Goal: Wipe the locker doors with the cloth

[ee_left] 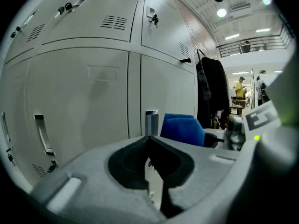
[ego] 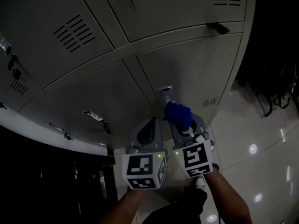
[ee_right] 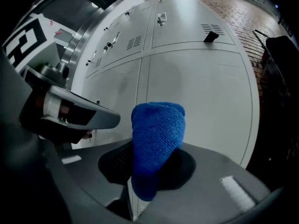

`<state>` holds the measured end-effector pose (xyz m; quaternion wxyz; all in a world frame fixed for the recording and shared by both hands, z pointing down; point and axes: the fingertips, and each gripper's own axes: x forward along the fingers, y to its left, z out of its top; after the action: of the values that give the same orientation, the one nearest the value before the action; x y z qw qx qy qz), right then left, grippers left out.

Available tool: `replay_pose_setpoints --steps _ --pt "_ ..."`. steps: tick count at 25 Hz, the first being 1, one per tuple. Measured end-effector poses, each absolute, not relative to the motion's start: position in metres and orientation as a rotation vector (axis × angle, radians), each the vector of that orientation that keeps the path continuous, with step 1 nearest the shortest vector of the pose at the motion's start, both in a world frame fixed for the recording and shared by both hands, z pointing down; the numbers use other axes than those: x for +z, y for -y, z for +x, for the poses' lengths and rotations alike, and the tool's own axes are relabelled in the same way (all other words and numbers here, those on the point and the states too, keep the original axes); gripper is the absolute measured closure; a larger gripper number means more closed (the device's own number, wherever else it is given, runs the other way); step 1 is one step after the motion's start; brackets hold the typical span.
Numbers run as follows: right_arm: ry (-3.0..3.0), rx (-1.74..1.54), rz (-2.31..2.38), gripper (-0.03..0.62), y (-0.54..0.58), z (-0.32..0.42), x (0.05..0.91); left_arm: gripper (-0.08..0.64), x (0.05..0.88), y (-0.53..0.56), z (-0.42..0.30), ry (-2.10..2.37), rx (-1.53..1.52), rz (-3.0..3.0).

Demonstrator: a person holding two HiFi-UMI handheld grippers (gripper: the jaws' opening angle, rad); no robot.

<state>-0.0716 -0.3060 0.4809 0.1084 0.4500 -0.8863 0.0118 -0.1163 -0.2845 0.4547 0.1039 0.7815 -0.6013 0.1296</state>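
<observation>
Here, right gripper [ego: 183, 125]: I see its fingers clenched on a blue cloth [ee_right: 156, 139], which is bunched into a thick wad. The wad stands up out of the grip, and its lower end hangs down between the finger bases.
Cloth position: in the head view it sits just below the metal latch [ego: 167, 94], in front of the lower right locker door [ego: 196, 73]. I cannot tell whether the wad is pressed on the panel or just off it.
Left gripper [ee_left: 149, 141]: its fingers are clenched tip to tip, and I see nothing held between them. Only a narrow slit shows lower down, behind the tips.
Left gripper position: it is just beside the right gripper, on its left. It points at the same bank of lockers, near the seam between two lower doors, and from my feeds it touches nothing.
Lockers: pale grey metal. There are vent slots [ego: 74, 31] in the upper doors and a vertical pull handle [ee_left: 43, 134] on the lower left door.
Arms: the person's bare forearms [ego: 229, 195] come in from the bottom of the head view, one behind each marker cube [ego: 142, 169].
Surroundings: glossy pale floor tiles [ego: 261, 162] lie to the right of the lockers. A dark coat [ee_left: 212, 92] hangs past the end of the row.
</observation>
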Motion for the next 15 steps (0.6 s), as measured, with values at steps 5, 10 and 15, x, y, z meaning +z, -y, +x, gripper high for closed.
replay_pose_setpoints --steps 5,10,15 --pt "2.596 0.031 1.273 0.509 0.313 -0.098 0.499 0.565 0.462 0.281 -0.127 1.778 0.390 2.305" --pt "2.577 0.055 1.296 0.509 0.319 -0.088 0.505 0.565 0.470 0.282 -0.126 1.777 0.362 2.284" --pt "2.543 0.066 1.360 0.509 0.327 -0.055 0.503 0.565 0.471 0.289 -0.112 1.768 0.350 2.295"
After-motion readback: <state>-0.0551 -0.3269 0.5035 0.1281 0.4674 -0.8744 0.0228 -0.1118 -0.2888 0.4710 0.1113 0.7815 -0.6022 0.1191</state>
